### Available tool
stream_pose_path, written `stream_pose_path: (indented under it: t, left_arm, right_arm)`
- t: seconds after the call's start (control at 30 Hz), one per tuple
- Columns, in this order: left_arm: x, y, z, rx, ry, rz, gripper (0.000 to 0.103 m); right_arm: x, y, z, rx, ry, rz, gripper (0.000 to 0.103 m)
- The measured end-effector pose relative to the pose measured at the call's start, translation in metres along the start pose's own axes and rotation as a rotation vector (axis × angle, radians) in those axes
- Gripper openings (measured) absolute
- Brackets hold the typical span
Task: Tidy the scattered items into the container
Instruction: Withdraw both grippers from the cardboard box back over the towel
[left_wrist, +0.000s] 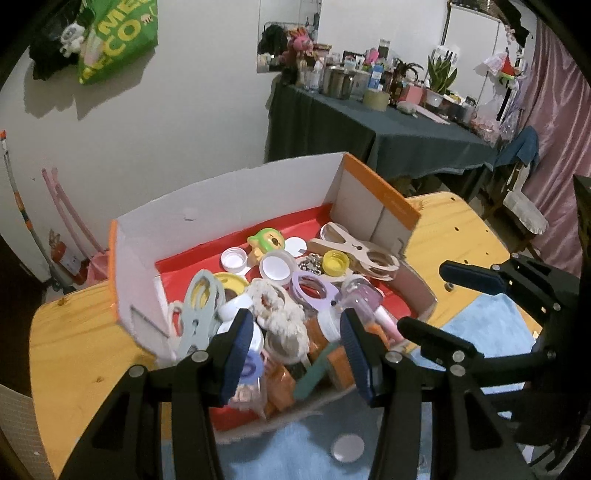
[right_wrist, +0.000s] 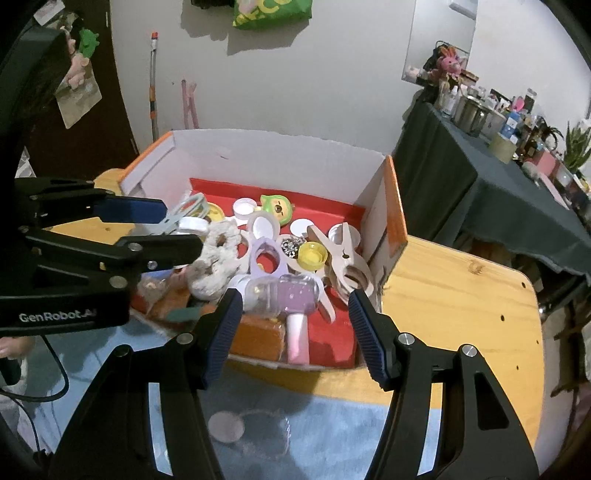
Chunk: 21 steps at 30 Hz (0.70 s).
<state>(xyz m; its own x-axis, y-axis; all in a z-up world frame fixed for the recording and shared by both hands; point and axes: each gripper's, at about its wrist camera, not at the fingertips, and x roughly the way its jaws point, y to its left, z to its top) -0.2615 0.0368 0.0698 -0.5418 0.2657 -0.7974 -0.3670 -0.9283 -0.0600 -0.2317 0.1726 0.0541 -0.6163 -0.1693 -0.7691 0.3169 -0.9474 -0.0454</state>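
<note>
A wooden tabletop (left_wrist: 454, 236) with a blue cloth (left_wrist: 491, 325) is being used, a dark-draped side table (left_wrist: 388, 129) behind. One cardboard box (left_wrist: 229, 195) is being filled: three big clips, one yellow cap (left_wrist: 335, 263), one green toy (left_wrist: 266, 242). One white disc (left_wrist: 347, 448) is being left outside. Both the left claw (left_wrist: 293, 354) and right claw (right_wrist: 295, 332) are being held open, empty.

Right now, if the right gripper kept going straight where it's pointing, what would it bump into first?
Probably the purple toy hammer lying at the near end of the box. It sits right between the open fingers of the right gripper, nothing held. Depth is hard to judge, so it might clip the box's low front edge first.
</note>
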Motion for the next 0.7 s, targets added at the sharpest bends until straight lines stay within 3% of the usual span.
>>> stream_pose_path:
  t: [0.43, 0.7]
  left_arm:
    - [-0.043, -0.033, -0.064, 0.064, -0.065, 0.04, 0.052]
    - [-0.041, -0.053, -0.107, 0.113, -0.052, 0.011, 0.053]
  right_arm:
    - [-0.039, 0.018, -0.036, -0.021, -0.036, 0.014, 0.059]
    - [-0.032, 0.02, -0.066, -0.035, 0.003, 0.034, 0.059]
